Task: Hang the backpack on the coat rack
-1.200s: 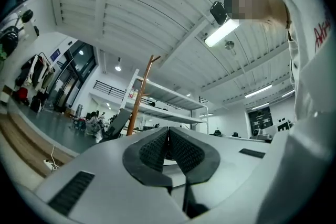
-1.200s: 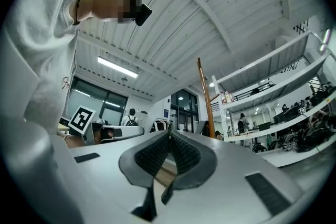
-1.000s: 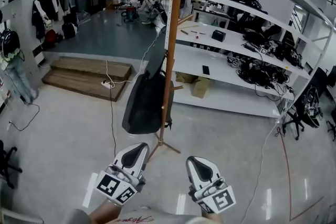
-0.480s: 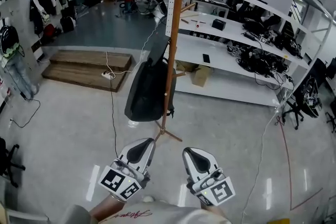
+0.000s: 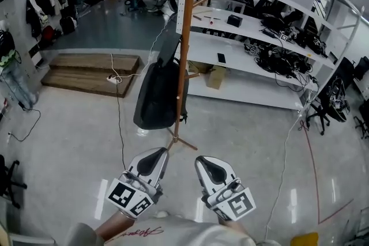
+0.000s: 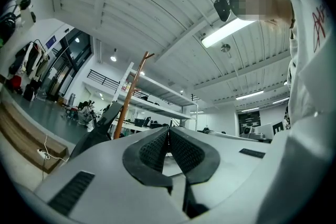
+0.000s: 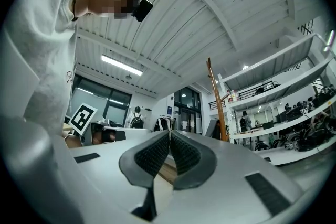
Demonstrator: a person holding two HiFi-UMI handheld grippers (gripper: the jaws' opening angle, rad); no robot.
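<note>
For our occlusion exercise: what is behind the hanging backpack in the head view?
Pale floor surrounds the backpack, and the coat rack's pole rises at its right edge. The floor patch directly behind it is covered.

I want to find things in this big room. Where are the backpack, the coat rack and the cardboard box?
backpack (image 5: 157, 98): head view, middle of its dark body.
coat rack (image 5: 185, 20): head view, on its wooden pole.
cardboard box (image 5: 215, 77): head view, on its front side.
</note>
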